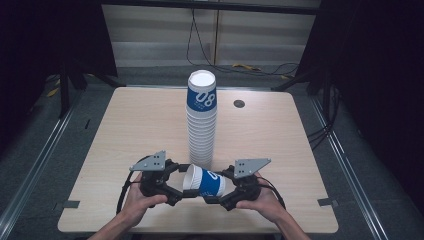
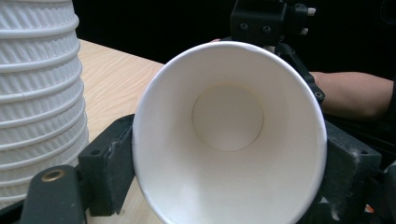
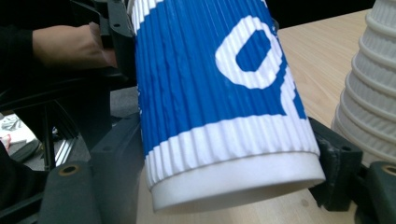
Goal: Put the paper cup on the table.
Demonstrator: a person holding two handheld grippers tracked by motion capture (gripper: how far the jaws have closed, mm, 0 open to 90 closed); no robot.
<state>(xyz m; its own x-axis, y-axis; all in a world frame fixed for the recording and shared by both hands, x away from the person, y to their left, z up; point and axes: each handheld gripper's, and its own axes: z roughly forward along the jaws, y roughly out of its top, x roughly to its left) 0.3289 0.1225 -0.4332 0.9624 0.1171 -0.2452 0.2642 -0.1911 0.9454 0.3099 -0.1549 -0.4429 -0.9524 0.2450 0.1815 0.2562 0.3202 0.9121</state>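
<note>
A blue and white ribbed paper cup [image 1: 205, 182] lies on its side in the air just above the table's front, between my two grippers. My left gripper [image 1: 181, 186] is shut on its rim: in the left gripper view the pads [image 2: 112, 163] press on both sides of the cup's open mouth [image 2: 229, 130]. My right gripper [image 1: 220, 192] is at the base end. In the right gripper view the cup's base [image 3: 233, 177] sits tilted between its parted jaws, whose pads [image 3: 334, 158] flank it without a visible squeeze.
A tall stack of the same cups [image 1: 202, 120] stands mid-table just behind the grippers, close by in both gripper views [image 2: 37, 93] [image 3: 369, 93]. The wooden table [image 1: 140, 125] has a round cable hole [image 1: 239, 103] at the back right. Dark floor and cables lie beyond.
</note>
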